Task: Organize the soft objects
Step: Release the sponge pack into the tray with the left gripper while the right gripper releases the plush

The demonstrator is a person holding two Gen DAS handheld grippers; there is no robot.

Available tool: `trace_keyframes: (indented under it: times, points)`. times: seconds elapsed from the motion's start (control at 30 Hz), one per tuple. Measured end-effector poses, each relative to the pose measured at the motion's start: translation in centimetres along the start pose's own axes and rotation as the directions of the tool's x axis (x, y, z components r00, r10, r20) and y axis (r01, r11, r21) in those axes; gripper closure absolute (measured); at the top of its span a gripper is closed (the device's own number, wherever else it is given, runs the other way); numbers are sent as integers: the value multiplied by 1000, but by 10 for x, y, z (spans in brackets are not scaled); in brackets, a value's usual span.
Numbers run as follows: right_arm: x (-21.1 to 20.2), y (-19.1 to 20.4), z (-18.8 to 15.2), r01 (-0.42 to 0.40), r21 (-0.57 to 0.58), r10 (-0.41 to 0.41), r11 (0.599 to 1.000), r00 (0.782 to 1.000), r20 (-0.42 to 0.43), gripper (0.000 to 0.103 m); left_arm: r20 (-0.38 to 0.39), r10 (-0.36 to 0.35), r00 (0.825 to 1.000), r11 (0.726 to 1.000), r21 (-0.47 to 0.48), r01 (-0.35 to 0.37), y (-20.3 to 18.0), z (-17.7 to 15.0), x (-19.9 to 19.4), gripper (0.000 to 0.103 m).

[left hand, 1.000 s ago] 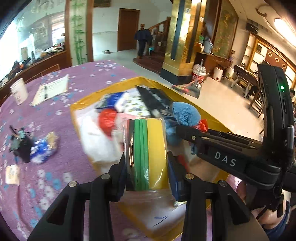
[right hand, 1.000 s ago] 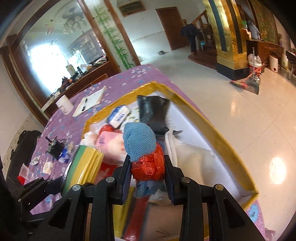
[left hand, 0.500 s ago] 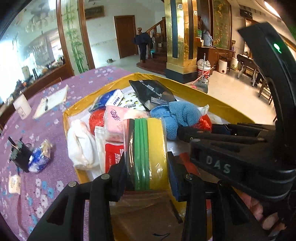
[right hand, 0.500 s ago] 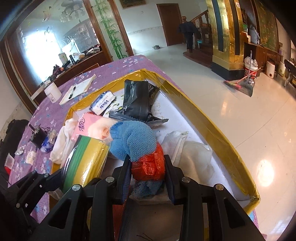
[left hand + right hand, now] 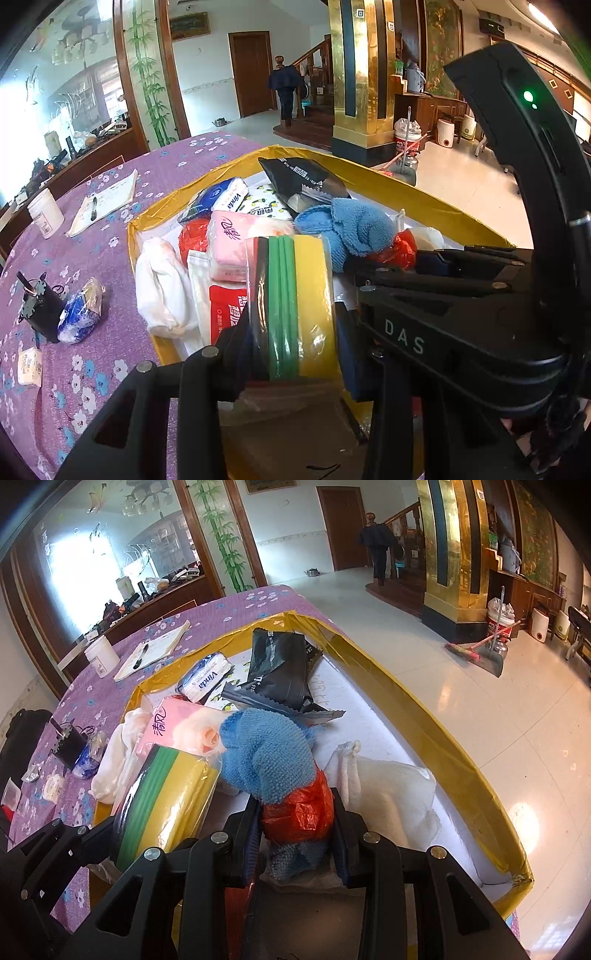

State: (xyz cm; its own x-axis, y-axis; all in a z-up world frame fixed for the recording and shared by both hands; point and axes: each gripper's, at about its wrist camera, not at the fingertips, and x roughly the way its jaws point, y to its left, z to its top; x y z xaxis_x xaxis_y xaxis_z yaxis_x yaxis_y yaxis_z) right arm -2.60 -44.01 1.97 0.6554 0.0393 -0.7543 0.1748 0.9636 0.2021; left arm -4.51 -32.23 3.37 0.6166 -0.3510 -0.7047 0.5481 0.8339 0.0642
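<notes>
The left tool (image 5: 293, 354) squeezes a sponge pack (image 5: 291, 306) that stands up between its fingers, over the near end of the gold box (image 5: 424, 201). The right tool (image 5: 295, 834), just to its right, grips a red bag (image 5: 299, 812) with a blue cloth (image 5: 269, 760) wrapped on top. Ahead of both tools in the box lie a pink tissue pack (image 5: 229, 240), a black pouch (image 5: 280, 668) and white cloths (image 5: 159, 288). The box sits on the purple tabletop (image 5: 74, 251).
</notes>
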Motion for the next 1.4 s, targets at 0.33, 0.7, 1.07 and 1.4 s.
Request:
trace_keyframes:
  times: [0.33, 0.7, 1.07, 1.4]
  points:
    - [2, 2, 1, 1, 0, -1, 1000, 1000, -1, 67, 0, 0, 1000, 1000, 0, 0, -1, 0, 0, 64]
    - [2, 2, 2, 5, 1, -5, 1000, 1000, 0, 67, 0, 1, 1000, 1000, 1, -1, -1, 0, 0, 64]
    - [-4, 1, 0, 23, 5, -23, 1000, 1000, -2, 58, 8, 5, 1000, 1000, -12, -5, 3, 1, -3, 58]
    - [-20, 7, 1, 42, -23, -42, 999, 999, 34, 44, 27, 7, 1000, 1000, -18, -6, 5, 1, -5, 47]
